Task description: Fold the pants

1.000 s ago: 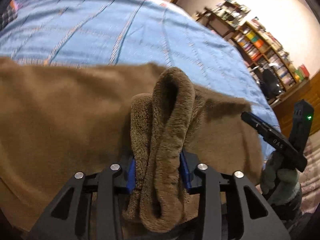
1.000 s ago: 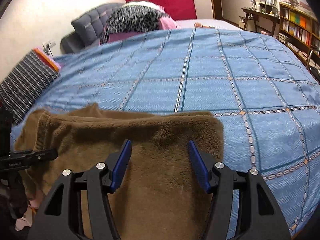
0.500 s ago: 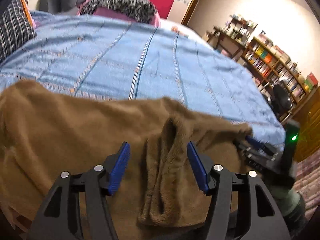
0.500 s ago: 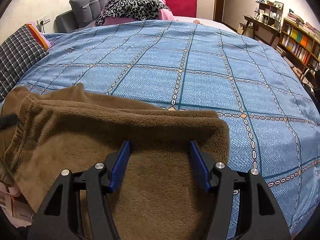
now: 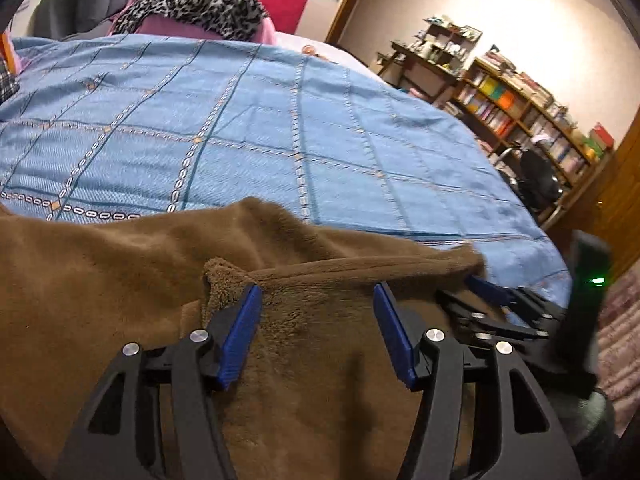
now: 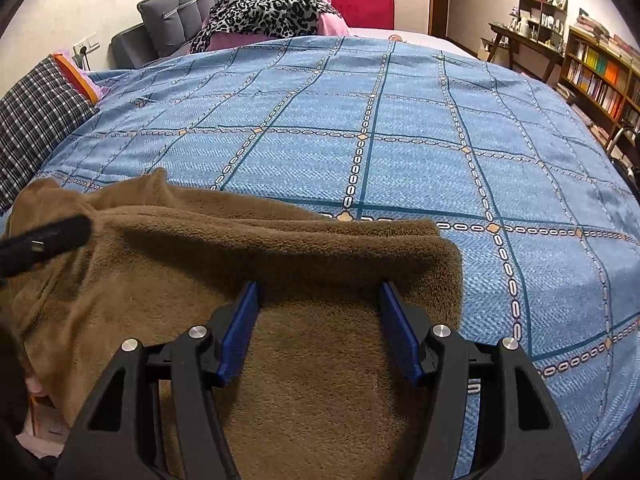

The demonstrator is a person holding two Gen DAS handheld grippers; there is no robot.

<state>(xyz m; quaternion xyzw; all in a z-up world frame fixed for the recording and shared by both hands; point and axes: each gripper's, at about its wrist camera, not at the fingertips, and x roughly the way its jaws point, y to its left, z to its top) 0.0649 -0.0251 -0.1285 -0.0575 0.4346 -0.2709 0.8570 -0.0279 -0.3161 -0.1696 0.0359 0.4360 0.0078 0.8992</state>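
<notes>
Now the brown fleece pants lie folded at the near edge of the bed, on its blue checked cover. Both grippers hover just above the fabric with their blue-padded jaws spread wide and nothing between them: the left gripper over a raised fold, the right gripper beside the pants' right edge. Further back sit a leopard-print cushion and a bookshelf.
</notes>
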